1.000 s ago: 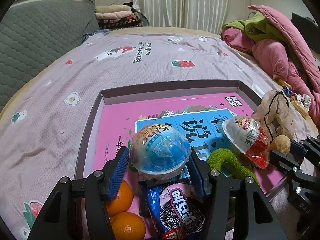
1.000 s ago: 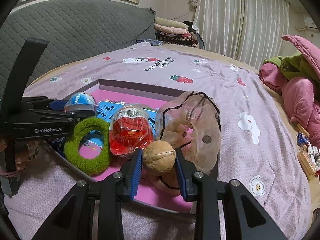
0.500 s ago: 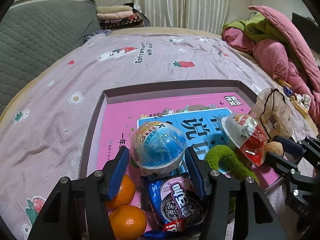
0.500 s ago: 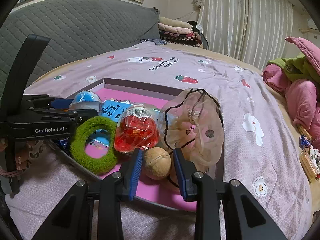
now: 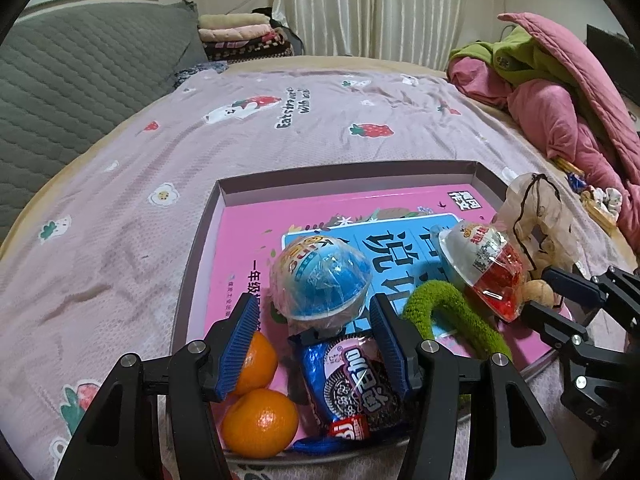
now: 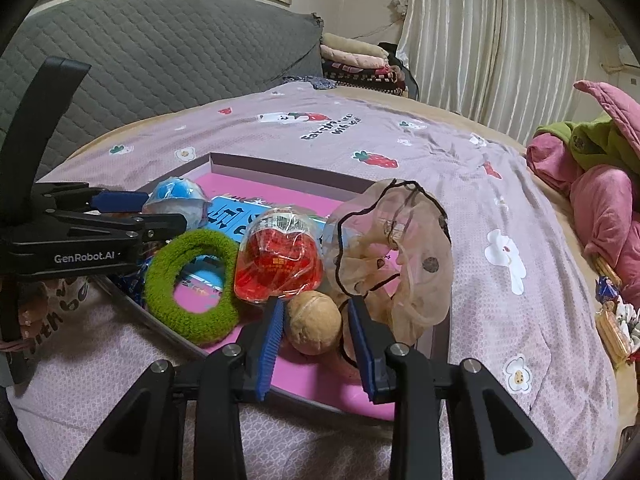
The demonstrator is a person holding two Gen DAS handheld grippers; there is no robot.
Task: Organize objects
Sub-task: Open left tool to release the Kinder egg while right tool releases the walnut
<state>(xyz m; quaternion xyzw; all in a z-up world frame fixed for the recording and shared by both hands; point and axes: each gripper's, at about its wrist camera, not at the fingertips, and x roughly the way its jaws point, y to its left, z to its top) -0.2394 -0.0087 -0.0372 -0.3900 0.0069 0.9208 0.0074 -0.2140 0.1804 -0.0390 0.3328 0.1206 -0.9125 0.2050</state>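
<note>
Judged as the release of the walnut (image 6: 315, 323) into the shallow box (image 6: 280, 176) on the bed (image 6: 500, 208). Right gripper (image 6: 316, 330) opening, walnut between the fingers (image 6: 273, 330) with a sliver of gap each side, resting on the pink floor beside the red jelly cup (image 6: 280, 266) and sheer pouch (image 6: 394, 256). Best to widen fully before drawing back and up, straight along the fingers, so no pad nudges the round nut into a roll or snags the pouch cord. Left gripper (image 5: 314, 344) half open, gripping nothing, straddling the cookie packet (image 5: 352, 380) just below the blue jelly cup (image 5: 320, 278); oranges (image 5: 260, 420) at its left finger.
</note>
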